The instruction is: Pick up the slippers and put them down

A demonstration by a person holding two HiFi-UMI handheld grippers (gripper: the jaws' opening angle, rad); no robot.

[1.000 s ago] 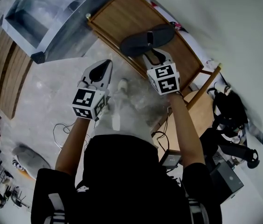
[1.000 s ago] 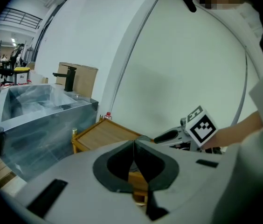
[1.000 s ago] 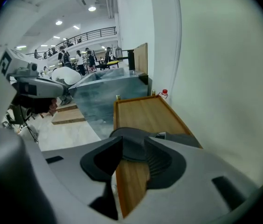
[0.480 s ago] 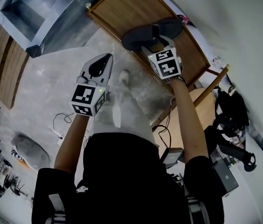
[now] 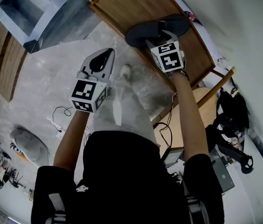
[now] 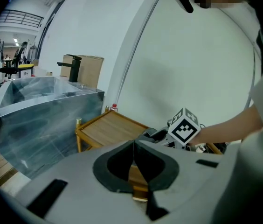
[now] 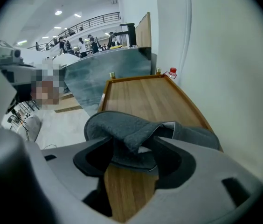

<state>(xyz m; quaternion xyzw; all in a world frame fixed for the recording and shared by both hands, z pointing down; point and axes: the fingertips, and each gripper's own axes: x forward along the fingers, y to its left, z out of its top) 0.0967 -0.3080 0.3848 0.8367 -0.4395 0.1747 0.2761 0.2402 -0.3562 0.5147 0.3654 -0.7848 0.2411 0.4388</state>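
Observation:
A dark grey slipper (image 5: 141, 31) lies on the wooden table (image 5: 122, 3), near its edge. In the right gripper view its strap (image 7: 127, 129) arches up between the jaws of my right gripper (image 7: 134, 155). Those jaws stand wide and are closing a little, and the pads do not press on the strap. In the head view the right gripper (image 5: 162, 34) points steeply down at the slipper. My left gripper (image 5: 101, 57) hangs over the floor beside the table. It is shut with nothing in it, as the left gripper view (image 6: 134, 160) shows. I see no second slipper.
A steel counter with a sink (image 5: 38, 13) stands left of the table. A wooden chair (image 5: 206, 101) and a black bag (image 5: 229, 111) are at the right. A red-capped bottle (image 7: 172, 72) stands at the table's far corner. Cables (image 5: 59, 120) lie on the floor.
The right gripper has come down with the slipper onto the table top and its jaws have spread. The left gripper has sunk a little.

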